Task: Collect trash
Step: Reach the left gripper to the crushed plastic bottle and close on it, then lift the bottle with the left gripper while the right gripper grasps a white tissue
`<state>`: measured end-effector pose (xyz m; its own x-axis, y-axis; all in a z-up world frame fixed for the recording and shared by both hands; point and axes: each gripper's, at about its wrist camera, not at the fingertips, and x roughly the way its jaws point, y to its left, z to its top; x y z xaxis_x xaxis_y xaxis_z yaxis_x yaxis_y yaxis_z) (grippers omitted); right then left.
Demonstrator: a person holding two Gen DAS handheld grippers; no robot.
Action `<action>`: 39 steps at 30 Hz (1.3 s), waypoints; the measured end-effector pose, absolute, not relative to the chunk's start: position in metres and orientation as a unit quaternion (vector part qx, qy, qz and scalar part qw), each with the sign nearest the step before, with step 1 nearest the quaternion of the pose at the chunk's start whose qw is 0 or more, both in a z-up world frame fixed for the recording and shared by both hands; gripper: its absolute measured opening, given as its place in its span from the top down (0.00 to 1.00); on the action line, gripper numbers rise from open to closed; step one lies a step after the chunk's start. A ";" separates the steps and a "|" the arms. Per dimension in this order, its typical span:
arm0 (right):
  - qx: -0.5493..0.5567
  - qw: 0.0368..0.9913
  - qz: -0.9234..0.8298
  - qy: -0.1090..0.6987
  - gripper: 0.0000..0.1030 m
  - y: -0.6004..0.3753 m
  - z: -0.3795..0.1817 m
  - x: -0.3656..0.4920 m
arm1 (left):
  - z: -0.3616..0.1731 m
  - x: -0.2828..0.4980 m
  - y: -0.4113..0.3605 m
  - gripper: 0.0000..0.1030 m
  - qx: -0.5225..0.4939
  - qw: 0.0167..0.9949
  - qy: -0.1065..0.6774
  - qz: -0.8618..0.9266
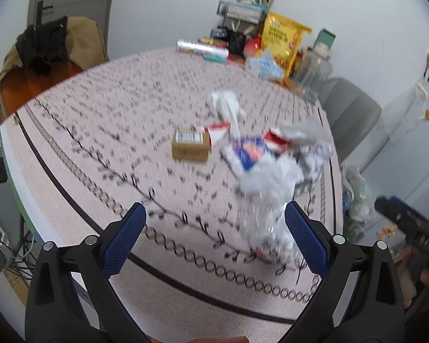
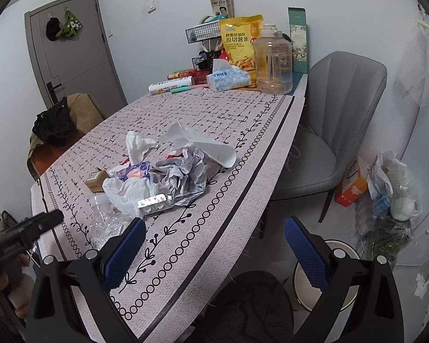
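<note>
Here: both tools spread wide, nothing gripped.
Left tool (image 1: 214,237) hovers over the worktop (image 1: 100,131); crushed clear bottle (image 1: 267,223) lies between its fingers. Right tool (image 2: 214,251) stands apart from the trash pile (image 2: 168,171).

The left gripper (image 1: 214,228) has two black plastic arms with angular, ribbed frames, each ending in a blue finger (image 1: 125,240) whose pad carries a fine diamond texture. Round silver screws sit at the pivots on each arm. The right gripper (image 2: 214,245) is built the same: black linkage, blue textured fingers (image 2: 306,251), silver screw heads. Bare skin shows at both frames' edges.
</note>
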<state>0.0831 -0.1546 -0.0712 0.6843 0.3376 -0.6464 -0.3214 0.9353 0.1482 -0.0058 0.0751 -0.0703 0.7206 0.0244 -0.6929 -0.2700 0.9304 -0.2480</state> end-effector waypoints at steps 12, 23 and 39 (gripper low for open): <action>0.016 0.900 0.196 0.388 0.11 -0.152 -0.104 0.090 | -0.099 0.019 0.057 0.17 -0.191 0.900 0.391 0.027; 0.030 0.899 0.184 0.397 0.11 -0.163 -0.111 0.101 | -0.111 0.051 0.049 0.31 -0.220 0.888 0.403 -0.010; 0.006 0.885 0.248 0.393 0.17 -0.104 -0.102 0.113 | -0.097 0.025 0.088 0.66 -0.267 0.893 0.363 0.017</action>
